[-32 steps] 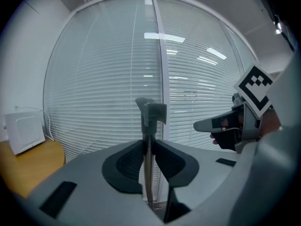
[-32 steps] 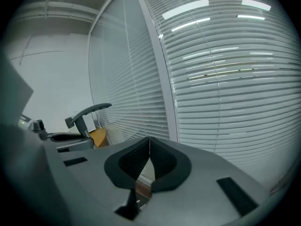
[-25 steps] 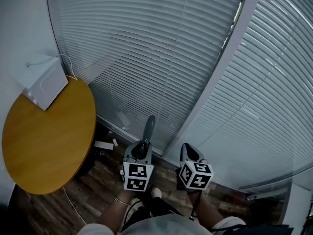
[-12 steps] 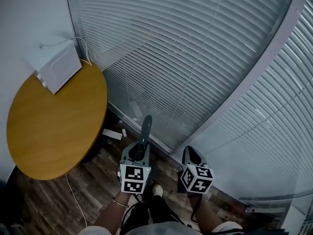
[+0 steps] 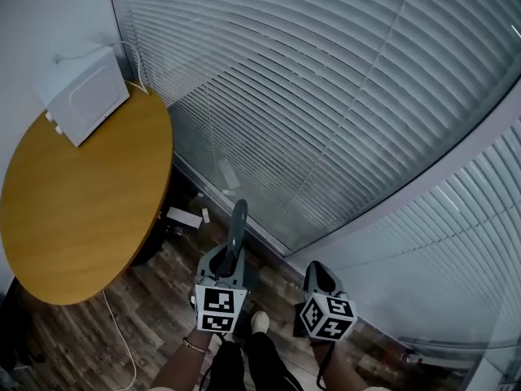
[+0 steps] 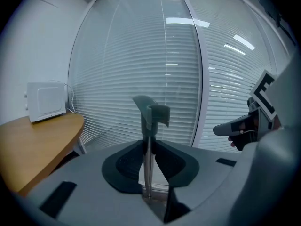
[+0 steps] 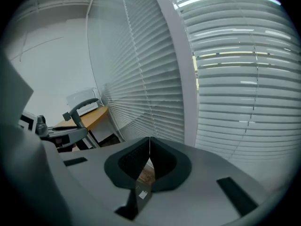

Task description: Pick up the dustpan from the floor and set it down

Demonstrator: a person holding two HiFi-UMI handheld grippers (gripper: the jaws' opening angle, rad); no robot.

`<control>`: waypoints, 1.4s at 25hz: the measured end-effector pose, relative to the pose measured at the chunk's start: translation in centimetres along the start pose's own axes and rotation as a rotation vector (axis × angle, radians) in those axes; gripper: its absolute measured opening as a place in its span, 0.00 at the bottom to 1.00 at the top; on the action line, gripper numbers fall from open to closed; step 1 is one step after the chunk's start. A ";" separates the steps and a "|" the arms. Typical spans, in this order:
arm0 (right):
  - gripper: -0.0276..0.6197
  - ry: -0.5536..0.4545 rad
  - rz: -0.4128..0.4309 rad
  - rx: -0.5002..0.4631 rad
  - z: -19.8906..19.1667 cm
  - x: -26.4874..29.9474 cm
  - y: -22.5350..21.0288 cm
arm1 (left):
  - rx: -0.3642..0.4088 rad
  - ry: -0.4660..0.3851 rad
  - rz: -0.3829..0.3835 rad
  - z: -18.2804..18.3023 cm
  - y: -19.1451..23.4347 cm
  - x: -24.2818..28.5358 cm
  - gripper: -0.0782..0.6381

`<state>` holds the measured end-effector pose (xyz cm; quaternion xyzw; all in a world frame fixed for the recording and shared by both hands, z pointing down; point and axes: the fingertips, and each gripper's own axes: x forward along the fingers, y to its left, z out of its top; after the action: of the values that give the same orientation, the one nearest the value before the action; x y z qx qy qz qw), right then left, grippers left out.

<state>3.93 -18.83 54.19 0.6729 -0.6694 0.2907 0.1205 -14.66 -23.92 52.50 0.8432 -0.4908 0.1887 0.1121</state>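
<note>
Only the dustpan's handle shows: a thin metal rod with a grey plastic grip (image 5: 237, 221) on top, standing upright. My left gripper (image 5: 225, 261) is shut on the rod, which runs between its pads in the left gripper view (image 6: 148, 169), the grip (image 6: 151, 113) rising above them. The pan itself is hidden below the gripper. My right gripper (image 5: 321, 274) hangs beside it to the right, shut with nothing in it; its pads meet in the right gripper view (image 7: 149, 141). From there the handle (image 7: 80, 108) shows at the left.
A round wooden table (image 5: 73, 218) stands at the left with a white box (image 5: 81, 94) and its cable on it. Slatted blinds (image 5: 326, 96) cover the glass walls ahead. On the wooden floor (image 5: 155, 300) lie a white cable (image 5: 118, 332) and small white items (image 5: 184, 217). The person's shoe (image 5: 260, 322) is below.
Both grippers have sunk lower towards the floor, side by side. The left one has kept its hold on the dustpan handle; the right one has stayed shut.
</note>
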 end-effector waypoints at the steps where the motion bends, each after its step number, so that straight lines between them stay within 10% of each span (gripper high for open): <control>1: 0.09 0.005 -0.003 0.003 -0.5 0.4 -0.3 | 0.001 0.001 -0.003 -0.7 0.0 0.6 0.23; 35: 0.09 0.143 -0.035 0.089 -9.9 9.1 -5.3 | 0.048 0.111 -0.033 -10.1 -0.1 14.9 0.23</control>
<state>6.25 -20.53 68.41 0.6669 -0.6335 0.3653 0.1430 -9.98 -31.79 67.98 0.8419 -0.4652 0.2450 0.1217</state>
